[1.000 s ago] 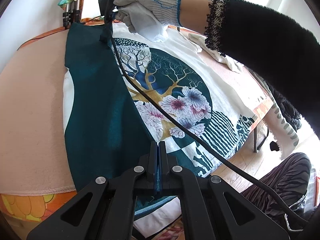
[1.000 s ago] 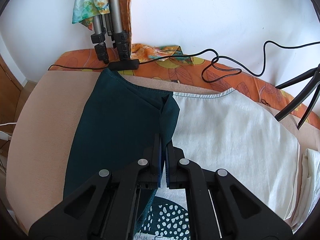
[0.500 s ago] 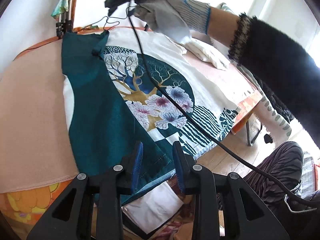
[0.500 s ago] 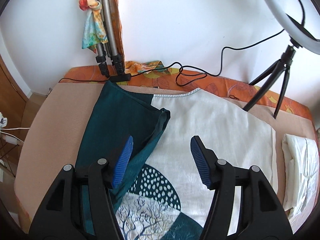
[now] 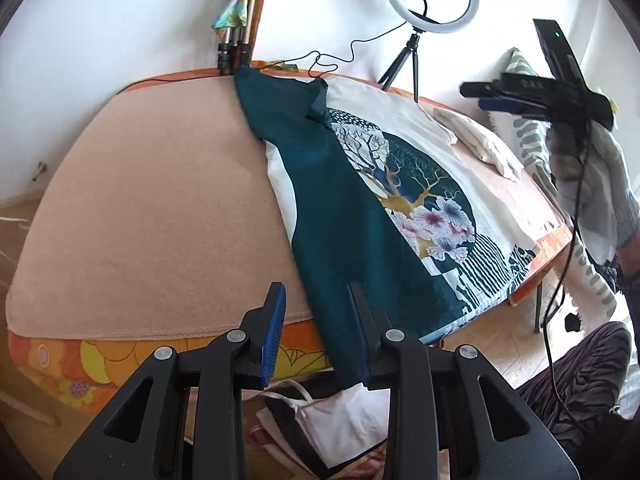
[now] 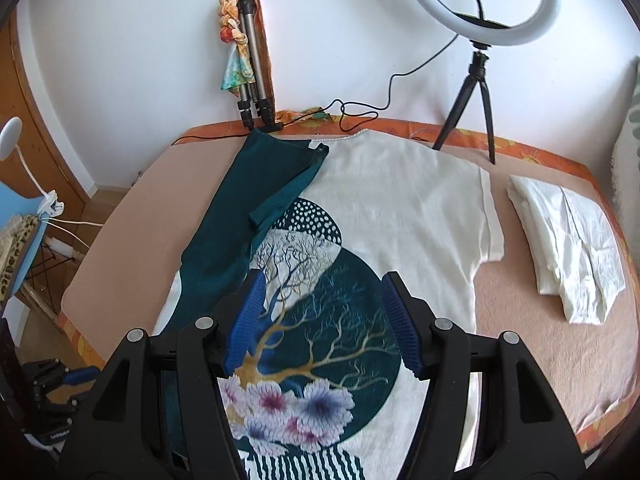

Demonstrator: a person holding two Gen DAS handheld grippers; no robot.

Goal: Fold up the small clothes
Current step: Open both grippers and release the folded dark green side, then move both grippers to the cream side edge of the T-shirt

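So there's one T-shirt (image 6: 400, 208) spread on the pinkish table (image 5: 152, 200), filling the middle of both views: white with a big round tree-and-flowers print, and its dark teal side panel (image 5: 332, 208) is folded over onto the front, running from the top centre of the frame down to the lower middle. One already folded white garment (image 6: 568, 240) sits on the right side of the table, apart from the shirt.

No boxes or baskets on the table that I can make out. The only writing is some small pale lettering on the black device at the upper right of the left wrist view, too blurry to read.

Two grippers. The left gripper (image 5: 316, 332) has just let its jaws spread, nothing between the blue pads, hanging over the near table edge next to the teal panel's hem. The right gripper (image 6: 320, 324) has just spread wide too, empty, above the print.

Also one ring light (image 6: 480, 0) on a small tripod, and one folded tripod (image 6: 252, 72) against the wall.
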